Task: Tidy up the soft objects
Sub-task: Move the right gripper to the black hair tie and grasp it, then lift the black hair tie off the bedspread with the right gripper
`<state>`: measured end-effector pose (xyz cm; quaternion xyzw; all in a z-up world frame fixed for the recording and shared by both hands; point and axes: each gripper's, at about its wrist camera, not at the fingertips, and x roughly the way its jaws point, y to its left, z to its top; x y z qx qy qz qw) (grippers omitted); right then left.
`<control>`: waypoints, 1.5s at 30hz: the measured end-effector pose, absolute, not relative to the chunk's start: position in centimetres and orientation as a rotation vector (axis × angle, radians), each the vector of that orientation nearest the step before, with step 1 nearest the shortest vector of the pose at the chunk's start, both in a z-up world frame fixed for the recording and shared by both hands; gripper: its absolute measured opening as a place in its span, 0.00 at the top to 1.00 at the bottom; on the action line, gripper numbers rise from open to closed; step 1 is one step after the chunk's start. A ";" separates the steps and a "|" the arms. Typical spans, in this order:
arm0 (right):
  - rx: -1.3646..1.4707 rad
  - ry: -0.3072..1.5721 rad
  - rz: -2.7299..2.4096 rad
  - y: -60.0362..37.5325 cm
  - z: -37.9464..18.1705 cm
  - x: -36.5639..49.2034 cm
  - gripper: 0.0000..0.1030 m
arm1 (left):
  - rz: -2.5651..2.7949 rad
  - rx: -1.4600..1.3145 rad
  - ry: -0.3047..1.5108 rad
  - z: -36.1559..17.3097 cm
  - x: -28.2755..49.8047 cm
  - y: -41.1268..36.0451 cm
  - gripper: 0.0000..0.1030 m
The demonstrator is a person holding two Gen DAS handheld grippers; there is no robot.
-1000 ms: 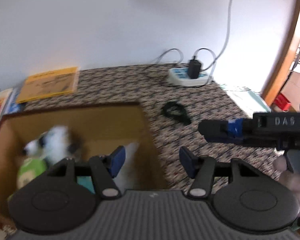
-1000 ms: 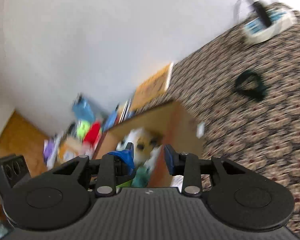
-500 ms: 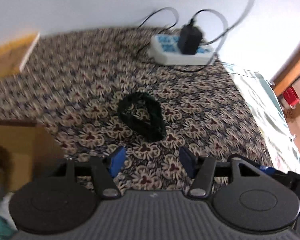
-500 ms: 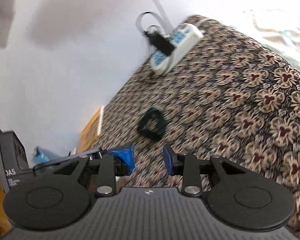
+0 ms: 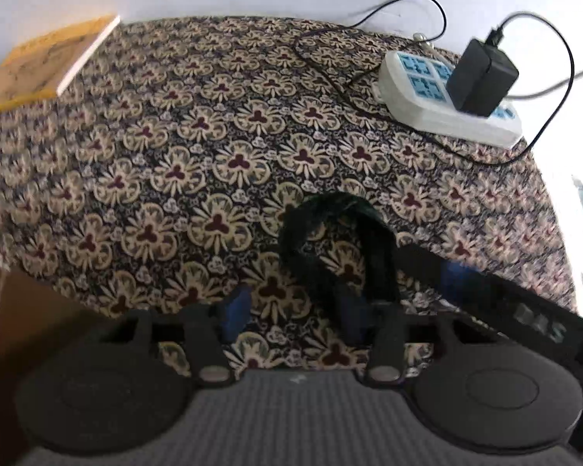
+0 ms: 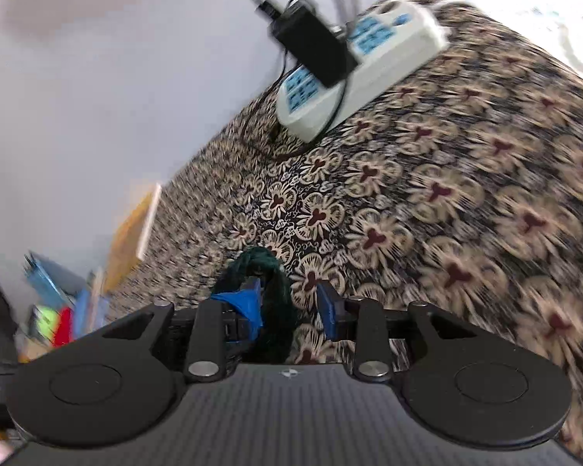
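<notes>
A white power strip (image 5: 447, 105) with a black adapter (image 5: 482, 77) plugged in lies on the flower-patterned cloth (image 5: 213, 163); a yellow book (image 5: 46, 66) rests by the wall.

left gripper (image 5: 293, 316) | swung from box to dark green band (image 5: 332, 240) | fingers just closing, band beside right one

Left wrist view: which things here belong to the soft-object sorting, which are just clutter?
Job:
- dark green fabric loop
- cardboard box, only its corner shows
- left gripper, jaws just closing, nothing pinched
- right gripper, jaws astride one strand of the loop

Clutter:
- power strip
- black adapter
- yellow book
</notes>
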<state>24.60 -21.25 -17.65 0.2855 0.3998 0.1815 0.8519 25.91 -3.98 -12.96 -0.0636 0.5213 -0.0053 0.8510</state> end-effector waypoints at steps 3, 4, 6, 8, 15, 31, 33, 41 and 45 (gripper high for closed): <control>0.510 0.803 0.419 -19.7 -17.5 25.1 0.90 | 0.003 -0.107 1.085 -12.8 25.8 -4.1 0.73; 0.503 0.808 0.432 -19.6 -17.5 25.3 0.93 | -0.004 -0.111 1.082 -12.8 25.7 -4.1 0.80; 0.484 0.807 0.451 -19.5 -17.7 25.3 0.99 | -0.028 -0.136 1.088 -12.7 25.5 -3.9 0.94; 0.481 0.827 0.480 -19.6 -17.7 24.8 1.00 | -0.031 -0.144 1.095 -12.6 25.3 -3.8 0.98; 0.568 0.864 0.499 -21.9 -17.6 19.5 1.00 | -0.112 -0.107 1.086 -12.1 21.3 -4.9 1.00; 0.389 0.758 0.403 -18.5 -17.3 24.3 0.94 | -0.010 -0.119 0.984 -11.7 22.1 -3.7 0.75; 0.358 0.724 0.405 -17.8 -17.4 24.6 0.95 | 0.033 -0.143 0.977 -12.4 22.5 -3.3 0.45; 0.369 0.736 0.478 -18.3 -17.2 24.5 1.00 | 0.028 -0.104 0.970 -13.2 22.9 -3.9 0.97; 0.458 0.739 0.515 -19.4 -17.4 22.7 1.00 | -0.028 -0.117 0.979 -13.0 21.9 -4.5 1.00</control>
